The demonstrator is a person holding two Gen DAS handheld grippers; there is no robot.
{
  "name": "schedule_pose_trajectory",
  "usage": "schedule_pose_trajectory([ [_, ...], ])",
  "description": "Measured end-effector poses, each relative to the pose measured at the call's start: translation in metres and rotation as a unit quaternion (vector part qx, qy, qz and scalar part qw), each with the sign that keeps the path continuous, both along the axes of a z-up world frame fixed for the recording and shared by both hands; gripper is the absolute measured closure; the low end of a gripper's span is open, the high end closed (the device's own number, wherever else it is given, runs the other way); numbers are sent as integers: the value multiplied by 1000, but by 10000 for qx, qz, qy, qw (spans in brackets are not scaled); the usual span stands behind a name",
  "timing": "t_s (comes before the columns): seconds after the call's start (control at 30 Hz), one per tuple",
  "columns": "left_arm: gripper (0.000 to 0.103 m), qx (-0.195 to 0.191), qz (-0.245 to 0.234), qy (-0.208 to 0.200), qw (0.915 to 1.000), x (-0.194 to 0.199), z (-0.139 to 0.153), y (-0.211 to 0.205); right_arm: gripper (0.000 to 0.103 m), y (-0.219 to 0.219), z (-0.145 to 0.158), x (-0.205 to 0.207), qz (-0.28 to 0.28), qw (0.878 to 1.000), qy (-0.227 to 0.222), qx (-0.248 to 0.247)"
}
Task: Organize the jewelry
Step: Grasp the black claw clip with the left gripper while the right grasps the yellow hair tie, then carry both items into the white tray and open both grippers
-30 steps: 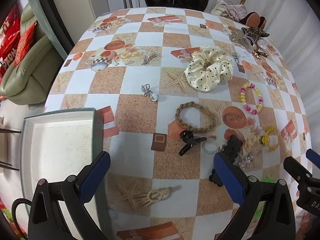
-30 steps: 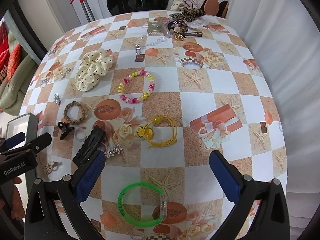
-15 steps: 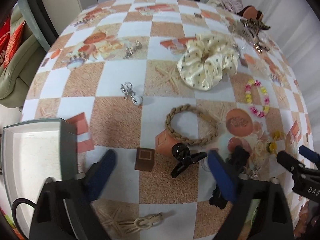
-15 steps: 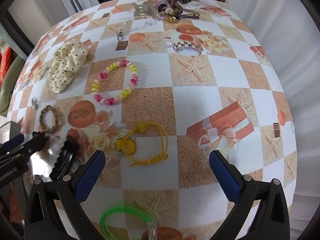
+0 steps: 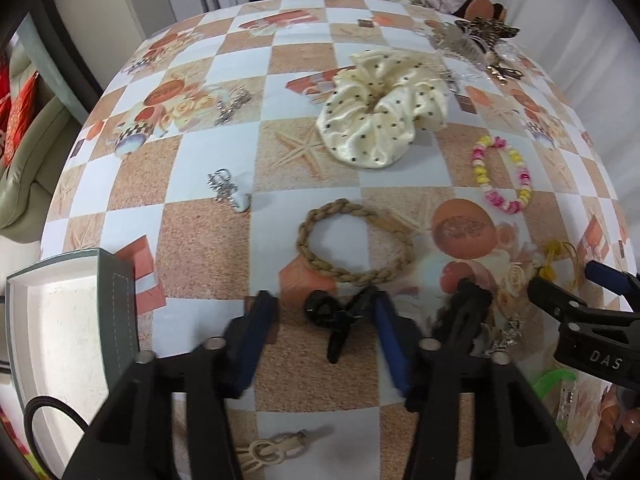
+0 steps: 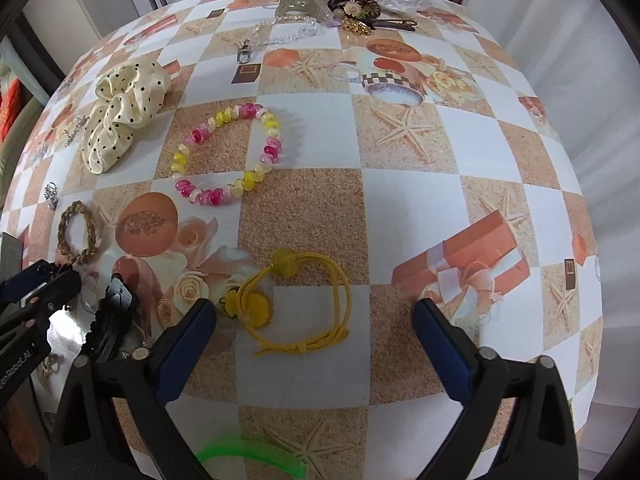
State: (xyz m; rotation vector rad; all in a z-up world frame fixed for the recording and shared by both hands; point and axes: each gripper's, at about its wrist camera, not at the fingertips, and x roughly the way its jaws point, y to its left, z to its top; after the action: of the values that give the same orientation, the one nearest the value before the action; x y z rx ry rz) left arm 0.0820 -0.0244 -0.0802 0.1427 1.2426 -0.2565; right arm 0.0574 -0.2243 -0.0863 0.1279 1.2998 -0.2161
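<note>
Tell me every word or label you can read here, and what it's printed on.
"DAS": on the right gripper, seen from the left wrist camera; any further letters are hidden.
"...Robot.AI", first letters cut off: on the left gripper, at the right wrist picture's left edge.
Red cushion lettering: too cut off to read.

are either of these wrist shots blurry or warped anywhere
Left wrist view: the left gripper, jaws just closing around the black clip, is motion-smeared; the table stays sharp. Right wrist view: only the green bangle at the bottom is smeared. Both views: fisheye bulges the checkered cloth, corners dark.
</note>
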Motion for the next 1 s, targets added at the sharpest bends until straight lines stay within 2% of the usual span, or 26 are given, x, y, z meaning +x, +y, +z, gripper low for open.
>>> schedule_pose_trajectory([
  [0.03,68,-14,-21,-16,10000,-2,1,0,15,0,2,0,24,10000,-33,3],
  [0.07,72,-31,-47,-17,10000,-2,2,-2,19,0,3,-1,65,10000,-52,-3],
  [0.1,73,-62,-59,-9,10000,-3,3,-3,31,2,6,0,141,9999,-88,-16],
  [0.13,74,-124,-70,10,9999,-4,3,-3,48,4,8,-1,198,9997,-124,-24],
  [0.17,74,-173,-88,0,9998,-5,5,-3,59,6,11,-3,243,9996,-156,-18],
  [0.2,74,-206,-103,-5,9997,-7,6,-3,83,7,12,-2,280,9994,-182,4],
  [0.3,74,-337,-98,-6,9994,-9,11,-4,82,3,15,0,159,9994,-212,228],
  [0.5,74,-588,-8,-98,9982,-16,31,2,82,-20,30,-22,-72,9956,-412,836],
  [0.73,74,-798,102,-266,9964,-31,60,18,82,-24,59,-38,-185,9924,-527,1099],
  [0.87,74,-882,260,-323,9952,-41,73,34,82,-18,77,-45,-125,9902,-607,1252],
  [1.0,74,-886,527,-385,9939,-55,85,59,82,7,94,-47,193,9873,-667,1429],
])
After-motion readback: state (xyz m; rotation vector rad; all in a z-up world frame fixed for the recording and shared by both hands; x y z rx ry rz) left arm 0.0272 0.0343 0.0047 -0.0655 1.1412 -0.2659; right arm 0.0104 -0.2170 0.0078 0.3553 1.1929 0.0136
